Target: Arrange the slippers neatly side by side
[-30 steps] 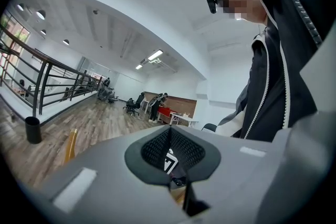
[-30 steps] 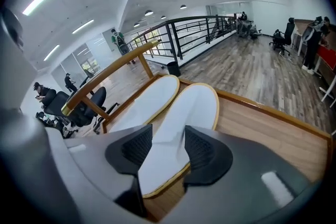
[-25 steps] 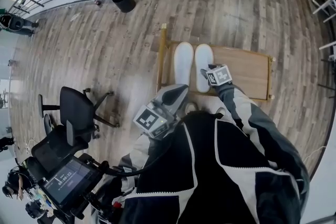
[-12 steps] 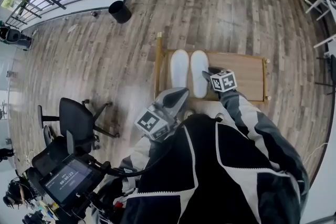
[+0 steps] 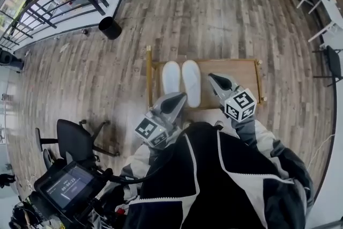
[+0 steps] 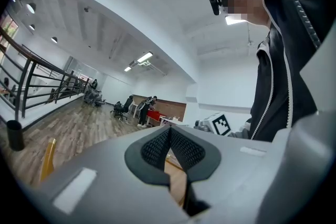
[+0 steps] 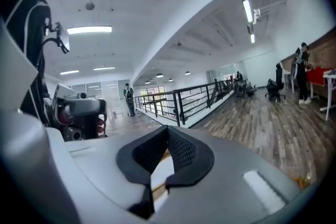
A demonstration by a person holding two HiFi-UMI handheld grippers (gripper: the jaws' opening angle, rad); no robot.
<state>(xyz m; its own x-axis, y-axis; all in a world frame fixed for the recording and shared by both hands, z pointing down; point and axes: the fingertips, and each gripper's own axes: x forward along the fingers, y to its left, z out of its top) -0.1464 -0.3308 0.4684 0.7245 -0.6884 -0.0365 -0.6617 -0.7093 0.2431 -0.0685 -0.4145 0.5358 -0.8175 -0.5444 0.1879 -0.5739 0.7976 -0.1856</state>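
My right hand-held gripper (image 5: 213,78) has lifted off the slipper. Its jaws have just closed and are pressed together on nothing. My left hand-held gripper (image 5: 181,96) is likewise pressed together, empty. The slippers (image 5: 191,83) lie below-left of the right one, side by side on the desk (image 5: 241,75). I judge the task done.

Matt white cloth slippers (image 5: 191,83) on a smooth wooden platform (image 5: 237,67).
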